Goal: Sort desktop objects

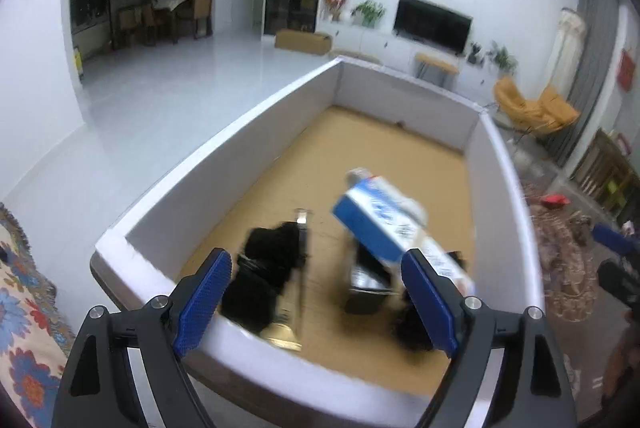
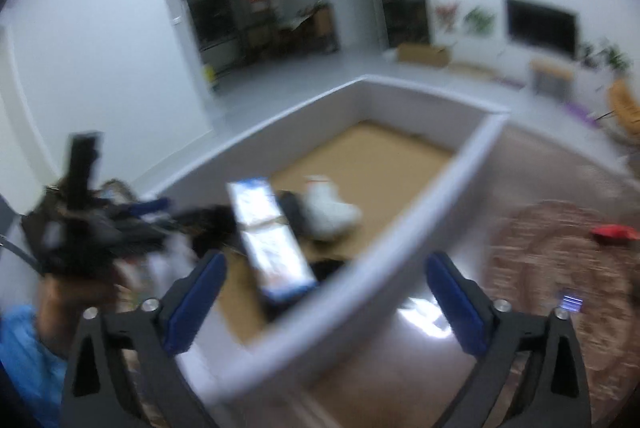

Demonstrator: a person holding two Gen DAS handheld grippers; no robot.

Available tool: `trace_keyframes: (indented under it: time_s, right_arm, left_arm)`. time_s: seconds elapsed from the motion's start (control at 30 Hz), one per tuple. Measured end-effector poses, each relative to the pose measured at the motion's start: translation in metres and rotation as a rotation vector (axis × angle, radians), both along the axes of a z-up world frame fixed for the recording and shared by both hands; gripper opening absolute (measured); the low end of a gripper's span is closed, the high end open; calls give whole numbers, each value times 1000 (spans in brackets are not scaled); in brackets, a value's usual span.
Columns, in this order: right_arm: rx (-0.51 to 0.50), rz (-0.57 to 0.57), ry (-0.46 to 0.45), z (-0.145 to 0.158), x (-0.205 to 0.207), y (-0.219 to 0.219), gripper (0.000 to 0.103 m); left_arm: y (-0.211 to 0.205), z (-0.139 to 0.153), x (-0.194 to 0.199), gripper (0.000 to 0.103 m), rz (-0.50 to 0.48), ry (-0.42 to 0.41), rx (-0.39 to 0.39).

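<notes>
Living room, white-walled cardboard box (image 1: 256, 132) on bench. Contents: blue-white carton (image 1: 384, 224) leaning on black items (image 1: 264, 268), mid-box. Left tool (image 1: 316, 304), right tool (image 2: 326, 302): both wide open, empty. Risk: carton may topple; blurred views could spoil aim.

1. The box (image 1: 168, 212) is showing white walls and a plain tan cardboard floor.
2. The carton (image 1: 384, 224) inside it is showing blue and white, with small dark print on its white face.
3. The fuzzy bundle (image 1: 264, 268) next to it is showing solid black.
4. The left gripper (image 1: 316, 304) is wearing blue, finely dotted pads on a black frame with silver bolts.
5. The right gripper (image 2: 332, 304) is showing the same blue pads on black.
6. The cloth (image 1: 24, 316) is showing cream with blue and orange-red flowers.
7. The rug (image 2: 560, 268) is showing a blurred brown and beige pattern.
8. The chair (image 1: 532, 106) is showing mustard yellow.
</notes>
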State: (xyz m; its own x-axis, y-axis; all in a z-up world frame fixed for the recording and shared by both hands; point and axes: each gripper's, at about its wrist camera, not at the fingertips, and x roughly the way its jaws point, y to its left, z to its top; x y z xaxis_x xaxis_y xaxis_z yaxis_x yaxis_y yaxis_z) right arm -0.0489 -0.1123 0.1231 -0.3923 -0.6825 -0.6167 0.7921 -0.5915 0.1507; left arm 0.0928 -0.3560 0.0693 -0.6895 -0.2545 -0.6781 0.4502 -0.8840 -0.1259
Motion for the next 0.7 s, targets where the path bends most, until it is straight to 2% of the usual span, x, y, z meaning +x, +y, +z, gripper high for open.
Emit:
trace_keyframes:
  time_s: [0.03,0.13,0.27,0.33,0.37,0.43,0.57,0.7]
  right_arm:
    - [16,-53,37,-7,-3,30,103]
    - [91,-208,65,-39,-22,108,103]
    - [242,-409,14,-84,-47,206,103]
    - [307,-500,-16,-104,-55,255,103]
    - [328,-531,-32,-109,-59,274,103]
    - [341,-594,-70,-119,-65,311,103]
    - [326,-654,-106,-132,-68,343,103]
    - [328,-653,-94,-128,-61,338,103]
  left_arm:
    - [11,7,3,87,-16,25,0]
    - [51,25,15,87,-101,94,-9]
    - [120,44,18,88,-285,151,-27]
    - [158,49,11,94,-377,156,-25]
    - [174,47,7,101,-419,149,-15]
    - [209,35,-6,102,-494,122,-2]
    - [260,4,-33,102,-583,33,1]
    - [296,-22,-43,102,-613,-38,-17]
